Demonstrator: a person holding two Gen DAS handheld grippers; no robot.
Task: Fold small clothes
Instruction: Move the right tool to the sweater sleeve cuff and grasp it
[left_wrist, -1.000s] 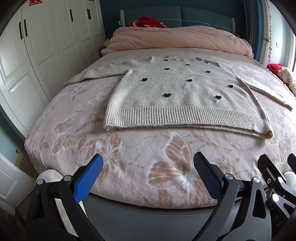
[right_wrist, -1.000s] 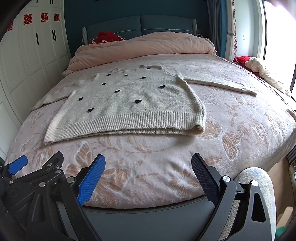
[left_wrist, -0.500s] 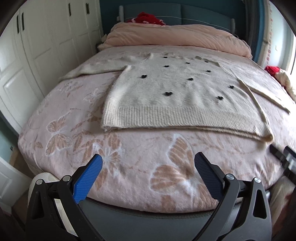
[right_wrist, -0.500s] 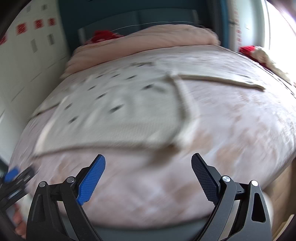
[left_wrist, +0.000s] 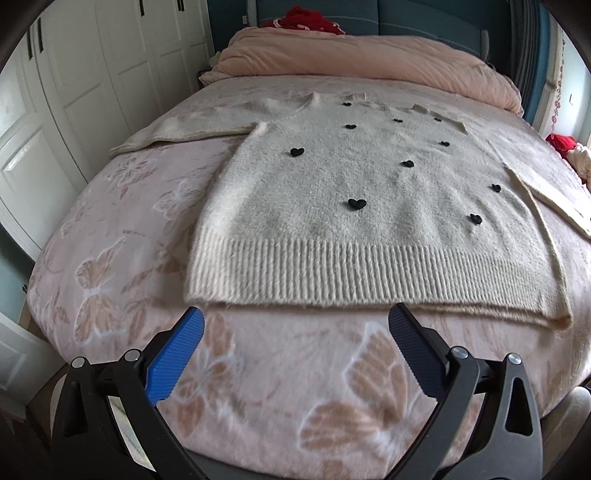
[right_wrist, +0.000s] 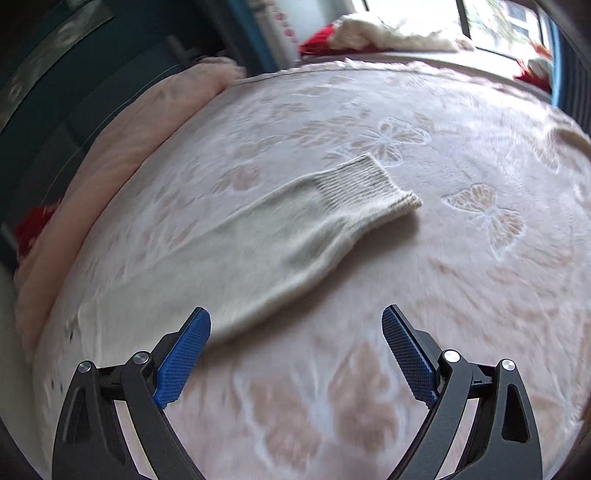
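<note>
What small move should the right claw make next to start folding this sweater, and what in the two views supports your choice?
Probably lower the right claw onto the sleeve and close near its ribbed cuff. The sweater lies flat on the bed with sleeves spread, nothing folded yet. The sleeve sits just ahead of the open right claw, while the left claw hangs open near the hem.

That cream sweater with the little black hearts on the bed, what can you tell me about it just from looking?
The sweater is a fuzzy cream knit lying flat, front up, on the pink butterfly bedspread. Small black hearts dot its body, and a wide ribbed hem runs along the near edge. Both sleeves are spread out to the sides; the right wrist view shows one sleeve ending in a ribbed cuff. It is not yet folded. Only the bedspread touches it; neither hand-held gripper does.
</note>
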